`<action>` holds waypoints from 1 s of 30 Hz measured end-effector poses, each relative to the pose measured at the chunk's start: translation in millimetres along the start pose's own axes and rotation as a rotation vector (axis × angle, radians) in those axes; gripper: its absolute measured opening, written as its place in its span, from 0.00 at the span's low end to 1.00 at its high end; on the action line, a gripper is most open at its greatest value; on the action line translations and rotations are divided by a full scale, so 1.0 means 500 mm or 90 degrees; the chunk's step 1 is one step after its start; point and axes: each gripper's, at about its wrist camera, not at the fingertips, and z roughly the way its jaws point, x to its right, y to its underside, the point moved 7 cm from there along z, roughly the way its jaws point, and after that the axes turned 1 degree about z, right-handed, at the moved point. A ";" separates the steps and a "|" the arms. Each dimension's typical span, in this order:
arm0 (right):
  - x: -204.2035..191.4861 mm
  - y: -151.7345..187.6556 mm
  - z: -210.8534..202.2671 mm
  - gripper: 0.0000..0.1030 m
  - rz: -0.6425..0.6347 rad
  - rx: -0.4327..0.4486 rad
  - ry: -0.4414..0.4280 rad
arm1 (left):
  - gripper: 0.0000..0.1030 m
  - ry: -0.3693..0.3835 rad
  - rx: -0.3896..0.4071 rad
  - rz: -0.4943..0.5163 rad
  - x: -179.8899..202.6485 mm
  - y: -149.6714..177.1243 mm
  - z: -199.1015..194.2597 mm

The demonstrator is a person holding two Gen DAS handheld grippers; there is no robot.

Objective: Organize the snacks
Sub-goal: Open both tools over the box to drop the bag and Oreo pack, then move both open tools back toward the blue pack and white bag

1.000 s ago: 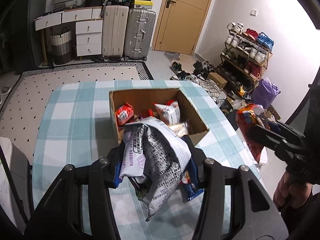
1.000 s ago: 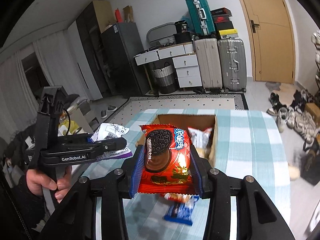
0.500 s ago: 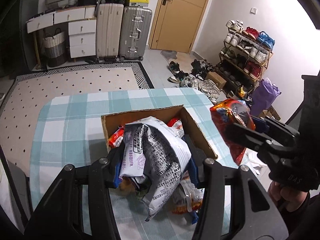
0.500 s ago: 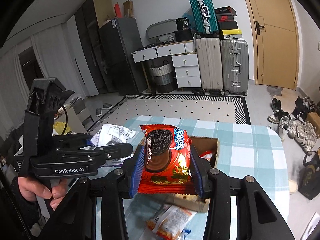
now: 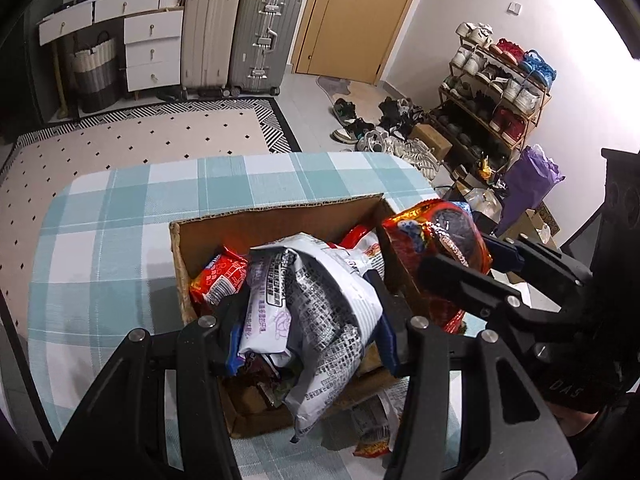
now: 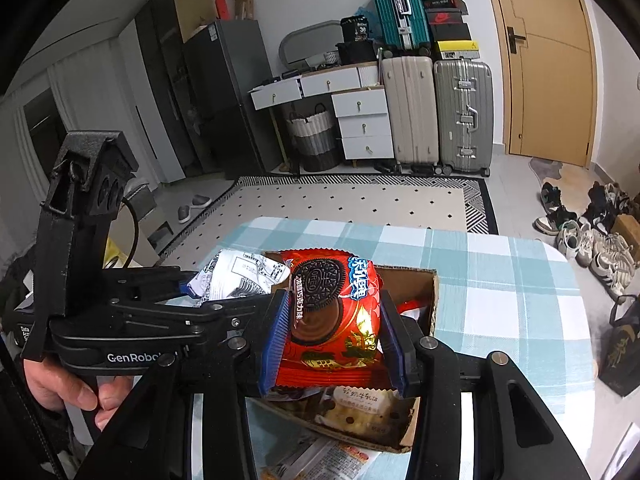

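Behind the checked blue-and-white table (image 5: pixel 120 216) I see suitcases (image 6: pixel 436 112), a wooden door and a shoe rack (image 5: pixel 496 92). On the table stands an open cardboard box (image 5: pixel 276 216) with snacks inside. My left gripper (image 5: pixel 310 320) holds a crumpled white packet (image 5: pixel 316 304) with dense black print, which I cannot read, over the near part of the box. My right gripper (image 6: pixel 332 332) is closed on a red Oreo pack (image 6: pixel 336 316) with blue Chinese characters, above the box's right side. "GenRobo" is written on the left tool.
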 end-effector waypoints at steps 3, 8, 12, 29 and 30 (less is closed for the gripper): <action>0.013 0.011 0.023 0.42 0.004 -0.008 0.002 | 0.46 0.001 -0.008 -0.001 -0.009 0.002 0.026; 0.032 0.022 0.064 0.54 0.013 -0.025 0.003 | 0.52 -0.015 -0.032 -0.021 -0.030 0.001 0.066; 0.054 0.023 0.056 0.72 0.020 -0.010 0.016 | 0.77 -0.031 -0.040 -0.050 -0.052 0.003 0.071; 0.027 0.038 -0.113 0.83 0.007 0.048 0.020 | 0.79 -0.062 0.004 -0.029 -0.006 0.050 -0.077; 0.022 0.039 -0.123 0.83 0.004 0.051 0.020 | 0.79 -0.062 0.005 -0.029 -0.003 0.057 -0.086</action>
